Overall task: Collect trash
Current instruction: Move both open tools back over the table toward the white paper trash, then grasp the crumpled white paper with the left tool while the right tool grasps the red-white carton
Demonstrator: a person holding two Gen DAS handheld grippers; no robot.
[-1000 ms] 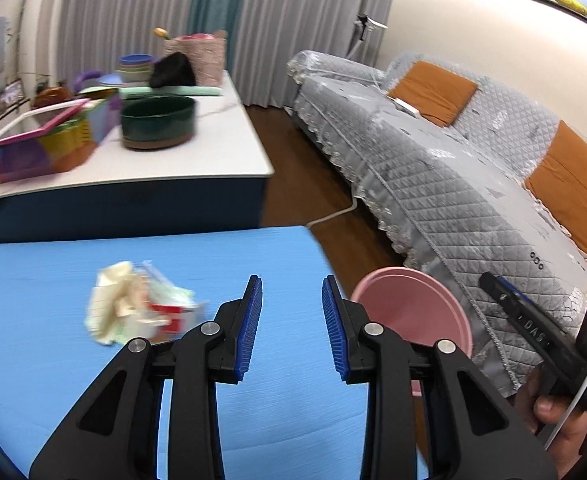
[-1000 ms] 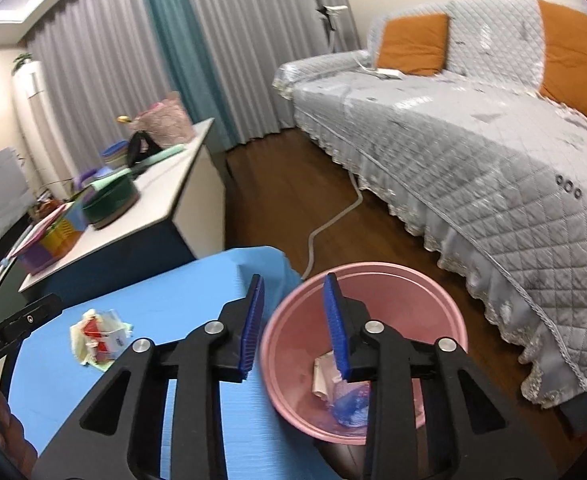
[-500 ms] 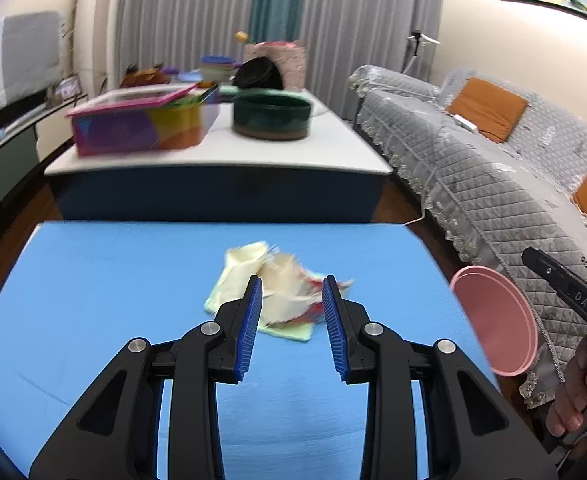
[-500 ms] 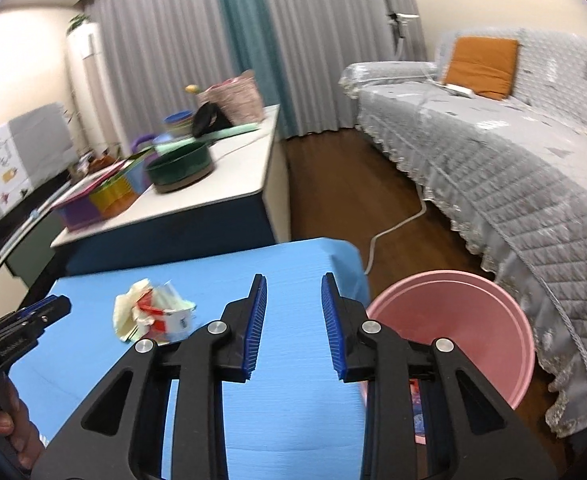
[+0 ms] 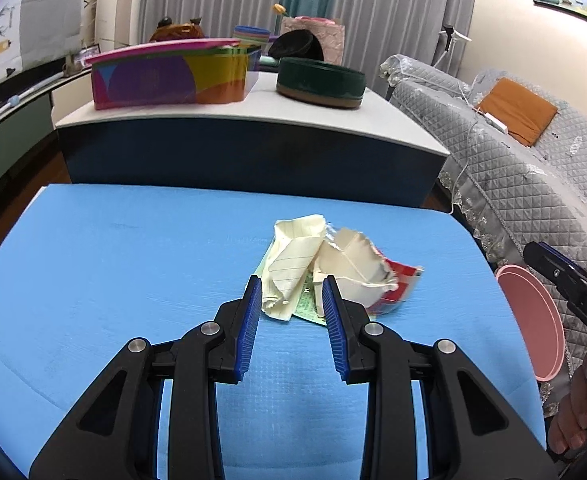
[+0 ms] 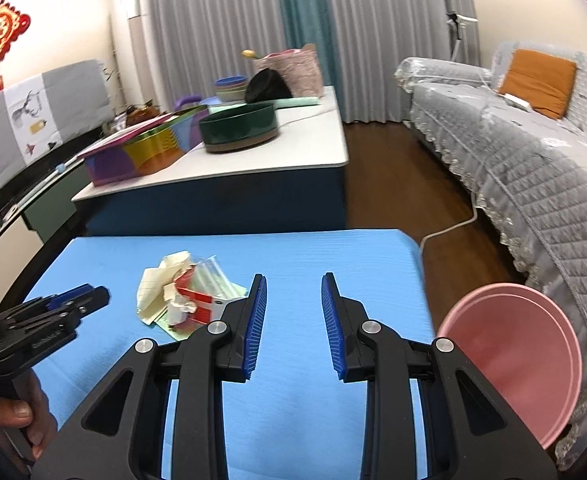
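A heap of trash point(image 5: 325, 268) lies on the blue table point(image 5: 133, 264): crumpled cream lined paper, a torn red and white wrapper and a green slip. It also shows in the right wrist view point(image 6: 181, 296), with clear plastic on it. My left gripper point(image 5: 291, 292) is open and empty, its fingertips right at the heap's near edge. My right gripper point(image 6: 293, 292) is open and empty, over bare table to the right of the heap. The pink bin point(image 6: 521, 356) stands on the floor by the table's right edge, and shows in the left wrist view point(image 5: 533, 320).
Behind the blue table stands a white-topped low table point(image 5: 253, 112) with a colourful box point(image 5: 165, 72) and a dark green round tin point(image 5: 319, 84). A grey quilted sofa point(image 6: 533, 168) runs along the right. A white cable point(image 6: 449, 228) lies on the wood floor.
Both grippers swung left from the pink bin to the table. My left gripper has closed in on the trash heap. The right gripper now faces the table, the bin off to its right.
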